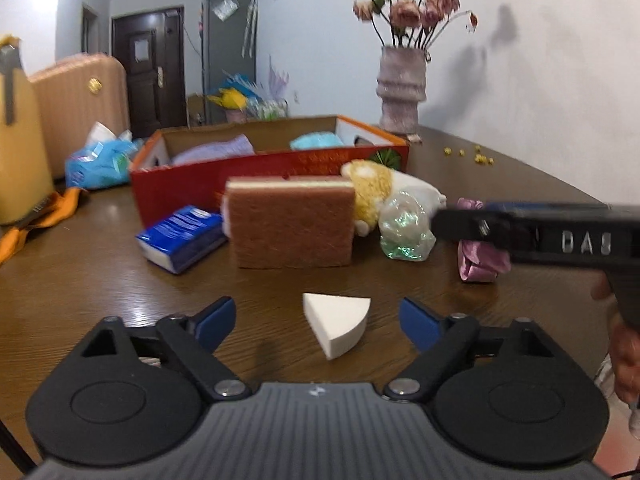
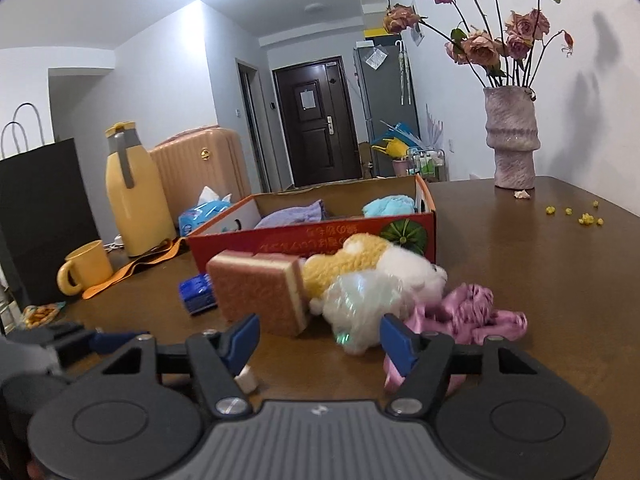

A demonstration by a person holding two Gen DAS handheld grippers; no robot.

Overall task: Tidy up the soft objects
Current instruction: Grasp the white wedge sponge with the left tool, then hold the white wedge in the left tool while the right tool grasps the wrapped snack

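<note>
The white foam wedge [image 1: 336, 326] lies on the table [image 1: 120, 280] straight ahead of the left gripper [image 1: 318, 320], between its spread, empty fingers — point toward the camera. The right gripper [image 2: 316, 340], also spread and empty, faces the shiny bundle [image 2: 360, 308] — farther from the wedge.

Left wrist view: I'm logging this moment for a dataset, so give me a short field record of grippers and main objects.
left gripper: open, white wedge-shaped makeup sponge on the table between its fingers
right gripper: open, holding nothing
brown scouring sponge: standing on edge before the red cardboard box
yellow-and-white plush toy: lying beside that sponge
box contents: purple cloth, light blue cloth
</note>
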